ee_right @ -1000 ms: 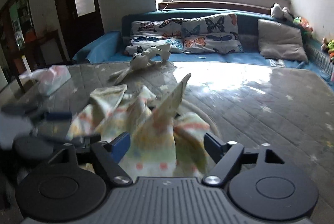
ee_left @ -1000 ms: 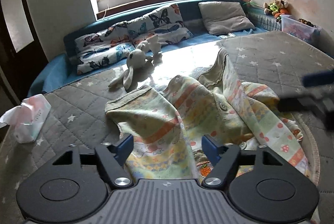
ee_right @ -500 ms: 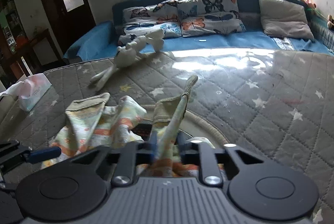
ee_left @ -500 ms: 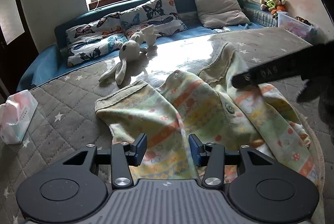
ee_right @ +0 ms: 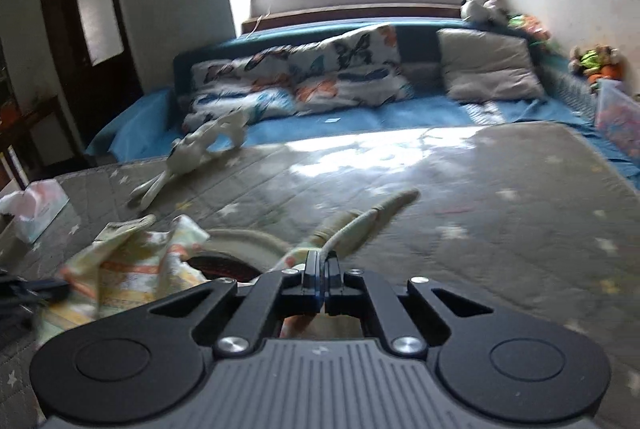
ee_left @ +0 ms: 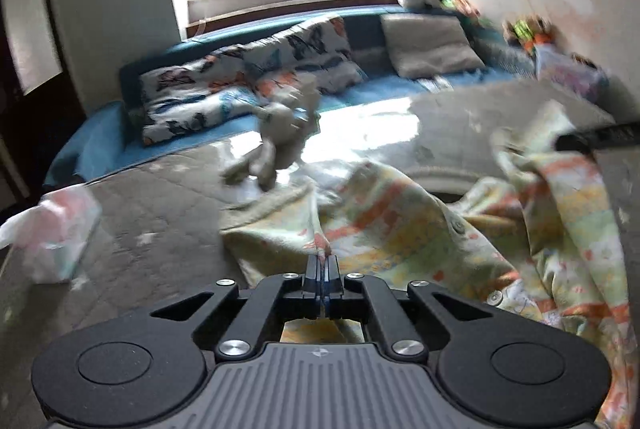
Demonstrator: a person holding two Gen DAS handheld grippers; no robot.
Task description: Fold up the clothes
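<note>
Left tool (ee_left: pixel 322 261) and right tool (ee_right: pixel 322 263) each clamped on the printed baby garment (ee_left: pixel 404 225). Soft, light, floppy knit. Best held at hem corners.

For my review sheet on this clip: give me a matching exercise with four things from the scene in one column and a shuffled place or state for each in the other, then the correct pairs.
Things
1. patterned garment
2. plush rabbit
3. tissue pack
4. grey cushion

Places or states
A. leaning against the blue backrest below the window
B. pinched by both grippers, the left gripper and the right gripper
C. at the left edge of the grey quilt
D. lying on the quilt in front of the butterfly pillows

Pairs: 1-B, 2-D, 3-C, 4-A
</note>
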